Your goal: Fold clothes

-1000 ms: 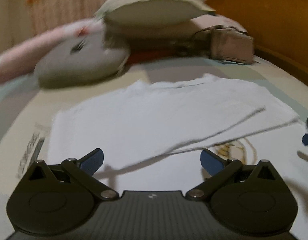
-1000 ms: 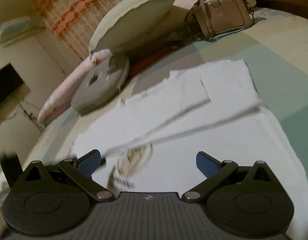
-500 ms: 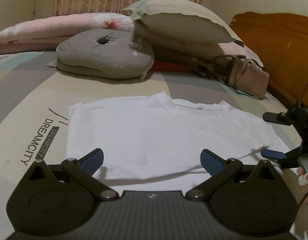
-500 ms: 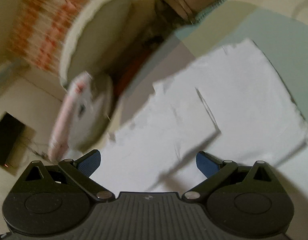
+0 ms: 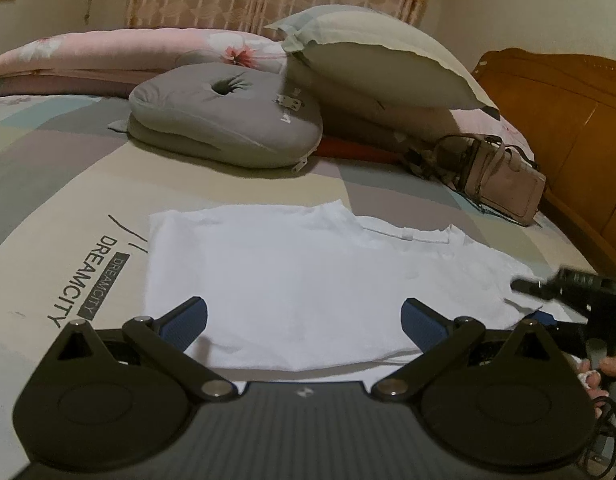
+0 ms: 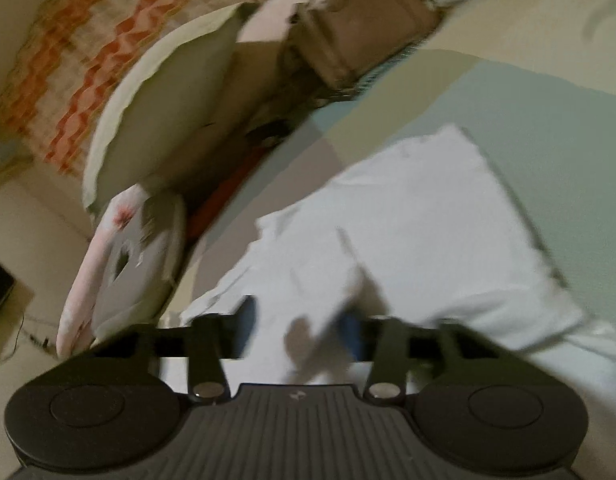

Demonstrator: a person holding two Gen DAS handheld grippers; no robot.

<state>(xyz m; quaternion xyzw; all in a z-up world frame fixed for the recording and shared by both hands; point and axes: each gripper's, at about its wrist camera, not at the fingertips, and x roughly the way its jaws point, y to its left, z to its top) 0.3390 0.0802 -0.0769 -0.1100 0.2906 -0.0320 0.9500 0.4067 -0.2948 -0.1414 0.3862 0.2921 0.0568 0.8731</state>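
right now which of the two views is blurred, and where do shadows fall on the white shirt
Left wrist view: sharp, with fisheye bending at the edges; the left gripper casts a dark shadow along the near hem of the white shirt. Right wrist view: motion-smeared throughout; a soft shadow lies on the shirt by the right gripper, whose jaws have just been closing.

White shirt [image 5: 291,280] flat on bed [image 5: 67,184], left gripper [image 5: 303,320] wide above its near hem, right gripper [image 5: 548,300] seemingly at shirt's right edge
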